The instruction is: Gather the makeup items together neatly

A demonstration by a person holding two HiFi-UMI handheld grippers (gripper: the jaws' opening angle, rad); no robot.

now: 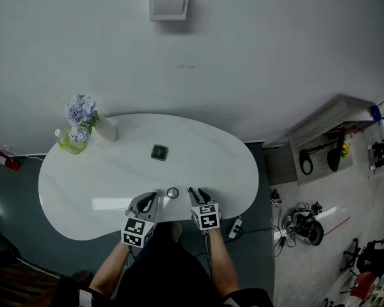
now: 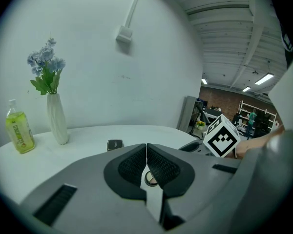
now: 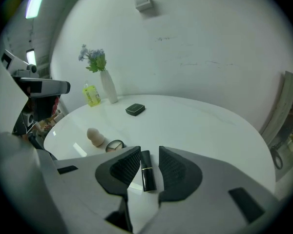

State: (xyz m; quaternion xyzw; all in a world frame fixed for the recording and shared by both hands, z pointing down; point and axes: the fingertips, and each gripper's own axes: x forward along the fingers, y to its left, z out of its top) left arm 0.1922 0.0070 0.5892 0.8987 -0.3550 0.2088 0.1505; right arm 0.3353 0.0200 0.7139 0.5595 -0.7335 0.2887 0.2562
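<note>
White table (image 1: 230, 165) is holding everything. Right gripper (image 3: 149, 152) is hanging open, and the black lipstick (image 3: 146, 172) is lying between its jaws, not squeezed, pointing 12 to 6 o'clock along them. Left gripper (image 2: 146, 147) is sitting closed and empty, the round compact (image 1: 173, 193) at its 2 o'clock.

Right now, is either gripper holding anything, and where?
Nothing is held. The right gripper stands open around the black lipstick on the table, not clamping it; the left gripper is shut, empty.
</note>
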